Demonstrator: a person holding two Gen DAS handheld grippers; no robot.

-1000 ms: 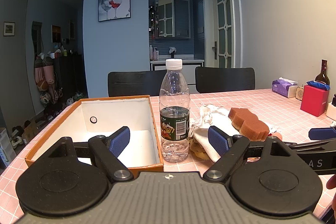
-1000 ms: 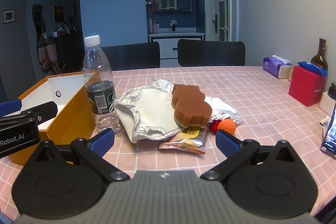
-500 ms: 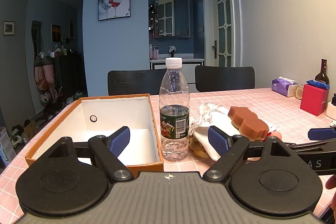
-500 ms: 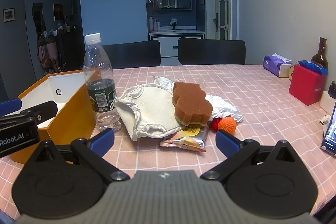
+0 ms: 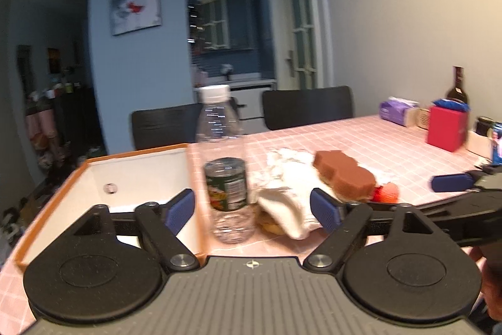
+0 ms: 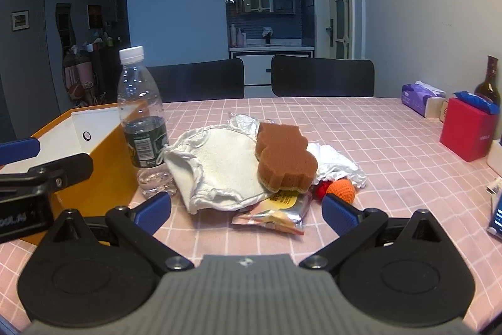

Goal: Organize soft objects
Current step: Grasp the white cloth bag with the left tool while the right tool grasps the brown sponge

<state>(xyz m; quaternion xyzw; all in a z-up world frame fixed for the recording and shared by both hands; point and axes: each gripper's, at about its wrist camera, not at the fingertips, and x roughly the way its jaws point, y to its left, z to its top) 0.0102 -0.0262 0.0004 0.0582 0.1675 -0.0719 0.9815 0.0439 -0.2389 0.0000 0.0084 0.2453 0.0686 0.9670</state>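
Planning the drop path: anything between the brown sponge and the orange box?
Yes. The clear plastic water bottle stands upright beside the orange box, between its near wall and the brown sponge on the white cloth.

Pink checked surface (image 6: 360, 127) lies bare between the soft pile and the red box (image 6: 467, 134) at right: clear lane there. Clear plastic water bottle with green label (image 6: 142, 127) stands upright just beside the orange-walled, white-lined open box (image 6: 103, 165), tight against the white cloth (image 6: 216, 168); it blocks the straight path from pile to box. Brown sponge (image 6: 284, 159) sits on top of the cloth. Left gripper (image 5: 252, 209) jaws closing, nothing pressed, bottle ahead between them.
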